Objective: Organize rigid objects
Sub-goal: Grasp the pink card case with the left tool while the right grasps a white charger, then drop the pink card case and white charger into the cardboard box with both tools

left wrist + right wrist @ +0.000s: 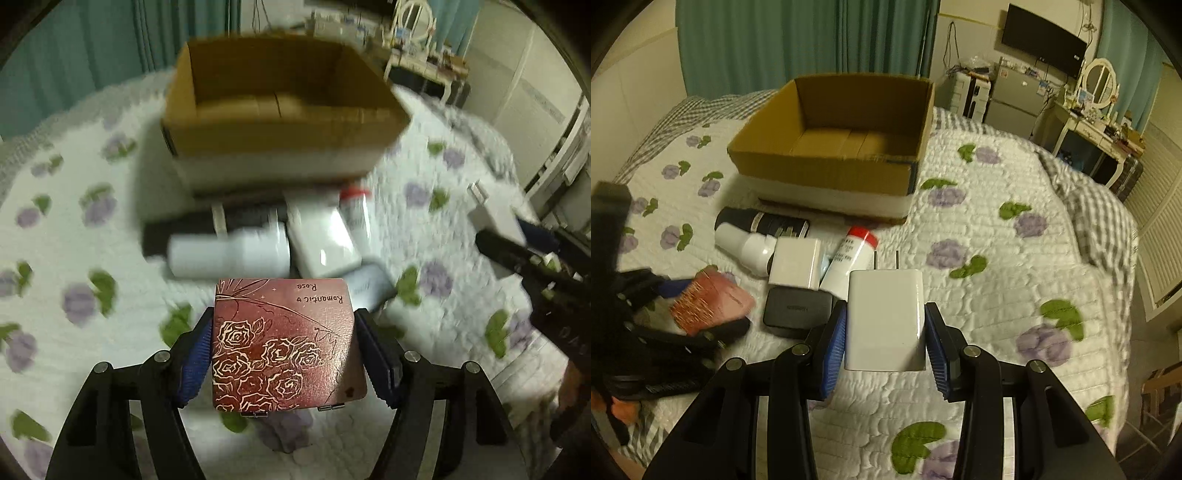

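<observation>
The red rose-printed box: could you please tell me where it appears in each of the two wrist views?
Left wrist view: the red rose-printed box sits bottom centre, clamped by the left gripper.
Right wrist view: it shows blurred at the left edge, held in the same gripper.
Shared landmark: the open cardboard box on the floral quilt, beyond the loose items in both views.

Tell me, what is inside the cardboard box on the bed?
The visible floor of the cardboard box is bare, showing only taped flaps; no objects lie there. The near wall hides the strip of floor directly behind it.
</observation>
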### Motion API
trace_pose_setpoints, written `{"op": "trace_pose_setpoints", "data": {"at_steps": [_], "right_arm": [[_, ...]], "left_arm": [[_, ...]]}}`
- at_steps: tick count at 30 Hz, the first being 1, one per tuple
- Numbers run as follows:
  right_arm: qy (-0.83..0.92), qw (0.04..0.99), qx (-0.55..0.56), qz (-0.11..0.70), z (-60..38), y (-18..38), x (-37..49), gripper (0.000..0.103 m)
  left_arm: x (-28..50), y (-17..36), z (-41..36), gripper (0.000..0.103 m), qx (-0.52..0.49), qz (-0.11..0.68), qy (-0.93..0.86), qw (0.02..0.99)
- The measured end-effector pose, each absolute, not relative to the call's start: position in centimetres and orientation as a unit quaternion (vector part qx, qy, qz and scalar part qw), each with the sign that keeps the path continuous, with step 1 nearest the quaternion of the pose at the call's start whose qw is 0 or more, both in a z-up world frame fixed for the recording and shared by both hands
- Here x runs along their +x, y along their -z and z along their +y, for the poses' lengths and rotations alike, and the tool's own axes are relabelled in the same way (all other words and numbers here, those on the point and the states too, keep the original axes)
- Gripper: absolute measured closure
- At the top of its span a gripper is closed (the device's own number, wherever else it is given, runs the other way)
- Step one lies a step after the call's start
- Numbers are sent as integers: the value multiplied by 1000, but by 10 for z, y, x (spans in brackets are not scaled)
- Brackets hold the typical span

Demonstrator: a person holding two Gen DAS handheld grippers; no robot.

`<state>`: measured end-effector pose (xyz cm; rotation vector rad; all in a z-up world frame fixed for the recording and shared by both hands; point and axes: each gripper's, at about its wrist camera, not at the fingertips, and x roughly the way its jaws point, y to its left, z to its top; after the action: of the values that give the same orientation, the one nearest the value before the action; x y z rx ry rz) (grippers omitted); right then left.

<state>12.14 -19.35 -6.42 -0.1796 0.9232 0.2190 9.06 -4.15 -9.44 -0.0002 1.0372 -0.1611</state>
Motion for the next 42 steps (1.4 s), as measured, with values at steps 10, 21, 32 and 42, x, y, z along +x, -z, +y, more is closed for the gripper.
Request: {"op": "trace_pose_setpoints", "data": {"at_steps": [10, 21, 32, 42], "right_arm": [[-125, 916, -95, 368, -170, -15, 160, 63], [-136, 934, -76, 323, -147, -43, 260, 63], [-141, 930, -48, 335, -151, 5, 339, 63], [-142, 927, -53, 343, -156, 14, 346, 63]], "left_arm": [[144, -1, -31, 30, 22, 395, 60, 917], [254, -4, -29, 30, 31, 370, 57, 927], [314, 48, -40, 28, 70, 374, 30, 924], [300, 29, -23, 27, 52, 364, 19, 930]]}}
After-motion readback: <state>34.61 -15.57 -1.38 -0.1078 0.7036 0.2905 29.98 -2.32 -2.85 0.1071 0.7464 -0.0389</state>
